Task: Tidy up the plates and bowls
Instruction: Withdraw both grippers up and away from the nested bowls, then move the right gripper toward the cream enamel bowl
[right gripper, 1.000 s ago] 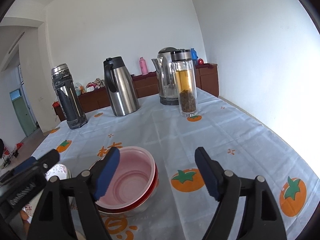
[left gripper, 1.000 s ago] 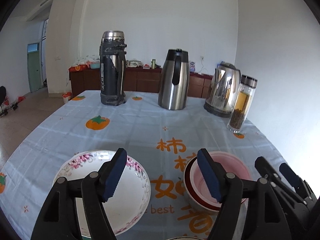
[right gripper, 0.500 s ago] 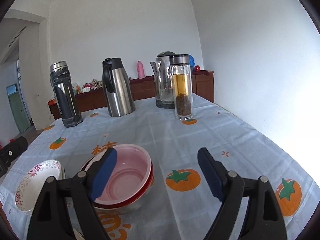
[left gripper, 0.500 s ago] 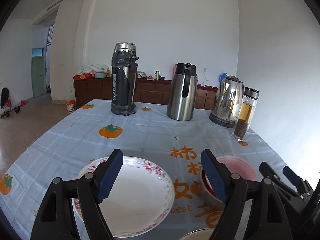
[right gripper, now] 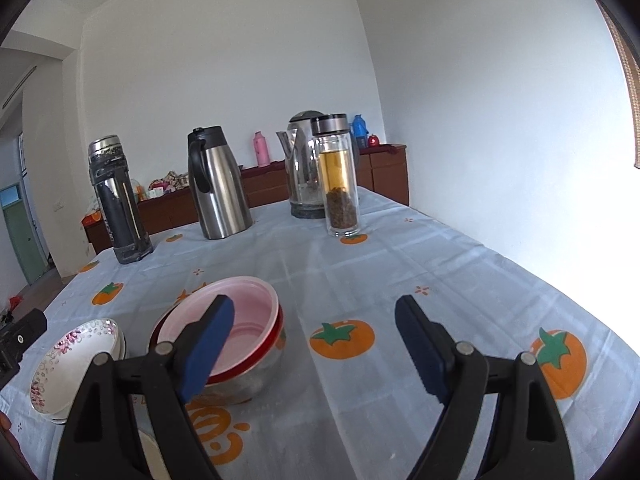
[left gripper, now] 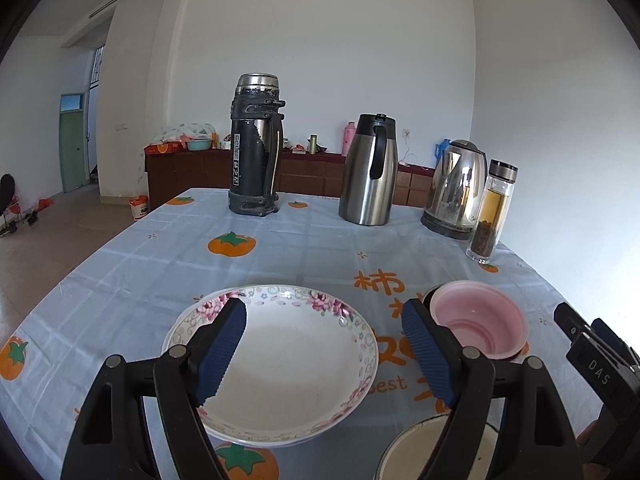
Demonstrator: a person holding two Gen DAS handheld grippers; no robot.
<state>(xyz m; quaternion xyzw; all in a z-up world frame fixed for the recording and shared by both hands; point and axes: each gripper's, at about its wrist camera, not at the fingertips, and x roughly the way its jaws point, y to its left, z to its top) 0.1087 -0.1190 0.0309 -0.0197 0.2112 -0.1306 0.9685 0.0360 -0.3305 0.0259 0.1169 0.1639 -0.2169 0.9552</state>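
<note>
both grippers' fingers stood wide apart, holding nothing. the left gripper [left gripper: 324, 344] hung over the floral plate [left gripper: 280, 364] on the counter [left gripper: 304, 248]; the right gripper [right gripper: 314, 344] sat beside the pink bowl [right gripper: 248, 316].

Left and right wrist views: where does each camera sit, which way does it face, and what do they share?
Left wrist: on the left gripper, facing the floral plate; its open fingers and the right gripper's edge show.
Right wrist: on the right gripper, facing the tablecloth; its open fingers show.
Shared: pink bowl, floral plate, flasks, kettle, tea bottle.
</note>
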